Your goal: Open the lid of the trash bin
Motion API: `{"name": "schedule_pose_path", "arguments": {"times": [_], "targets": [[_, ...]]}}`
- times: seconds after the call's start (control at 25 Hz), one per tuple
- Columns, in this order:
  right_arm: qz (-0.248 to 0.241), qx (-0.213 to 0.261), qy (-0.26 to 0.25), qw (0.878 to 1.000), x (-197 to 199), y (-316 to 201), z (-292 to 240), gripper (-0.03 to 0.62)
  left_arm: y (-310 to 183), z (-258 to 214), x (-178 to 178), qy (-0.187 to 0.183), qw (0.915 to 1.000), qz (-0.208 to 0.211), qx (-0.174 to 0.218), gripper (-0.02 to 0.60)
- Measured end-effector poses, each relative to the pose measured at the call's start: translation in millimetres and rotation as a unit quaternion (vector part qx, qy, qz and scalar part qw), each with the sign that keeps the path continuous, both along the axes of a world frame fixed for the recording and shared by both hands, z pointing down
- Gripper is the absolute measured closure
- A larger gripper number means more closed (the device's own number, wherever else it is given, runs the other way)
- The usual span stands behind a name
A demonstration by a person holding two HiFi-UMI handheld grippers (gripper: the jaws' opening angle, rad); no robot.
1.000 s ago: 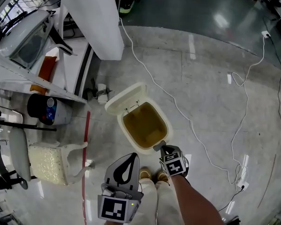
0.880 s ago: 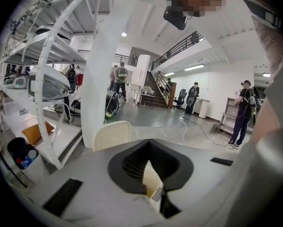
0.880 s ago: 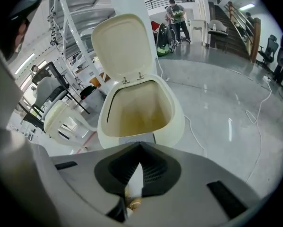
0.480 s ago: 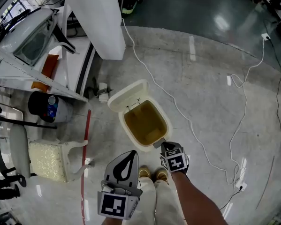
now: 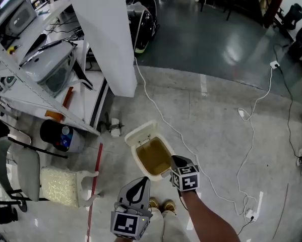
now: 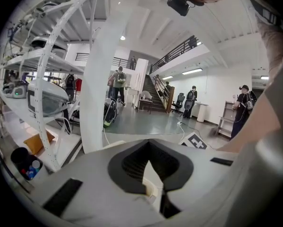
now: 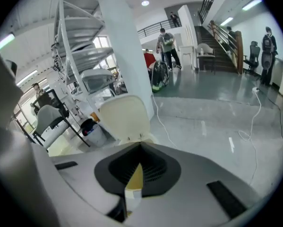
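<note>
**Q:** Where does the trash bin [image 5: 136, 159] lie relative to the two grippers?

**A:** It stands on the floor at 10 o'clock from the right gripper [image 5: 174, 160], whose tip sits just beside the bin's near right corner. The left gripper [image 5: 139, 181] is the farther one, below the bin at its 6 o'clock.

**Q:** What are the lid and jaw states?

**A:** The lid [image 5: 139, 133] stands raised, hinged along the bin's far edge towards 11 o'clock. Both grippers' jaws are pressed together with nothing between them. The opening appears complete.
</note>
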State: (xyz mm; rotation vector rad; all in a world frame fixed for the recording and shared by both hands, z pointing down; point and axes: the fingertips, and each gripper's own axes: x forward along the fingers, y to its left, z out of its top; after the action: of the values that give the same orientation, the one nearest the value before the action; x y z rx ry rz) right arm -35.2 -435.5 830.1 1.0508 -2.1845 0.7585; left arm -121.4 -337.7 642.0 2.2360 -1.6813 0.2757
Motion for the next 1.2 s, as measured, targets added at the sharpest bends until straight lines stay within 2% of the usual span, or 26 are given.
{"name": "schedule_pose_path", "arguments": {"times": [0.16, 0.36, 0.56, 0.72, 1.0, 1.2], "targets": [[0.02, 0.053, -0.039, 0.998, -1.7, -17.1, -85.0, 0.576, -0.9, -42.8, -1.6, 0.001, 0.9999, 0.002, 0.013, 0.577], [0.028, 0.125, -0.087, 0.988, 3.4, -20.3, -199.3, 0.576, 5.7, -105.5, 2.3, 0.005, 0.9997, 0.017, 0.018, 0.577], [0.015, 0.197, -0.121, 0.973, 10.0, -3.5, -299.6, 0.576, 13.3, -165.7, 17.7, 0.002, 0.9974, 0.04, 0.06, 0.577], [0.01, 0.249, -0.145, 0.957, 21.5, 19.5, -363.4, 0.576, 19.7, -205.9, 27.0, 0.008, 0.9953, 0.039, 0.088, 0.577], [-0.016, 0.313, -0.169, 0.934, 35.3, 78.6, -424.1, 0.576, 38.8, -243.2, 39.4, 0.012, 0.9909, 0.048, 0.125, 0.577], [-0.025, 0.331, -0.165, 0.929, 44.5, 121.6, -436.2, 0.576, 56.3, -257.5, 38.0, 0.01, 0.9888, 0.037, 0.144, 0.577]]}}
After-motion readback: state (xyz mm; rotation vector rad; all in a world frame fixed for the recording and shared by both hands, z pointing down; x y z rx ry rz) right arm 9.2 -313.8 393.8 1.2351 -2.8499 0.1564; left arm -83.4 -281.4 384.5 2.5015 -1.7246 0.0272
